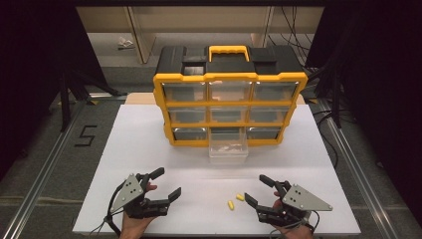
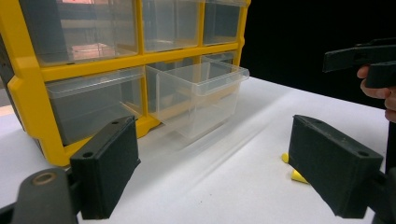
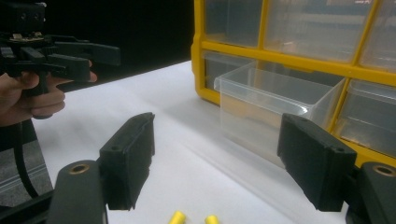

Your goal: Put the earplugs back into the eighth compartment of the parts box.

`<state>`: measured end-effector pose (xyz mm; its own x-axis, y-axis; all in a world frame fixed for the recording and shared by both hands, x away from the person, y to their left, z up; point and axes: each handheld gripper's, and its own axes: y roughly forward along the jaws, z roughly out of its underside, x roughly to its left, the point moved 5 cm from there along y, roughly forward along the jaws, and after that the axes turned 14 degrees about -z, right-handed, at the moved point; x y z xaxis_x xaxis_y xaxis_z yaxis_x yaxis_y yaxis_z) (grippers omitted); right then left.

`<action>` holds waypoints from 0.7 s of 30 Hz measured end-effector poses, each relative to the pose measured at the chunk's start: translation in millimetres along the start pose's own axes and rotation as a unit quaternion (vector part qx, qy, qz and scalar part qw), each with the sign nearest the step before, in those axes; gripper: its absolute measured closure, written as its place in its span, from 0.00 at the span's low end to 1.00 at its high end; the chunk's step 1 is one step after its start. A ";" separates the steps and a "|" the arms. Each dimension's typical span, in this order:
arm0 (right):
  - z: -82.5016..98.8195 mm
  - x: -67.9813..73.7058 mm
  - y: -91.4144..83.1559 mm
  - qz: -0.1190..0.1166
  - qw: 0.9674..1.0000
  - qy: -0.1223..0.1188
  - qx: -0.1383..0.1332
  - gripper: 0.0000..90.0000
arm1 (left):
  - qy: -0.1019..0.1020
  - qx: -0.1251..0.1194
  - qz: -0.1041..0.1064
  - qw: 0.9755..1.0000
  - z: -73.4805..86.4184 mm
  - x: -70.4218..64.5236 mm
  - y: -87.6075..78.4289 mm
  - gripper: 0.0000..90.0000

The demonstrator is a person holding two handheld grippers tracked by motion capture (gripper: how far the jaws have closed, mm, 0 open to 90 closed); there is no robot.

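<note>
— Yellow pieces (image 1: pixel 235 200), two of them — where do they lie?
— On the white desk (image 1: pixel 149 149), between my two tools, just beside my right hand-held gripper (image 1: pixel 263 190); its jaws stand wide with nothing in them.
— And the left?
— My left hand-held gripper (image 1: pixel 166 184) gapes too, empty. Ahead, the clear drawer (image 1: pixel 228 148) juts out of the yellow organizer (image 1: pixel 164 107), bottom row, middle.

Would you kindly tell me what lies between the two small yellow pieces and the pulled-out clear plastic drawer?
Nothing: in the high view, only bare white tabletop separates the yellow pieces from the drawer.
</note>
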<state>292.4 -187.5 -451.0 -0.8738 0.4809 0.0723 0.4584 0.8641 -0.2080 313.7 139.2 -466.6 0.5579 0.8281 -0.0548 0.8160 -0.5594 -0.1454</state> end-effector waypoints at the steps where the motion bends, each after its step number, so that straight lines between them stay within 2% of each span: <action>1: 0.0 0.0 0.0 0.000 1.000 0.000 0.000 0.32 | 0.000 0.000 0.000 1.000 0.0 0.0 0.0 0.18; 17: 0.4 1.3 2.8 -0.005 1.000 -0.010 0.010 0.32 | 0.001 -0.003 0.001 1.000 -0.4 -0.2 -1.1 0.18; 21: 1.0 0.7 4.1 -0.006 1.000 -0.010 0.020 0.32 | 0.000 -0.004 0.000 1.000 -0.7 0.3 -1.3 0.18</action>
<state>293.5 -183.8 -452.8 -0.8820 0.4679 0.0556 0.4420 0.8625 -0.2463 312.9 140.1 -465.7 0.5586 0.8276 -0.0547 0.8167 -0.5604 -0.1374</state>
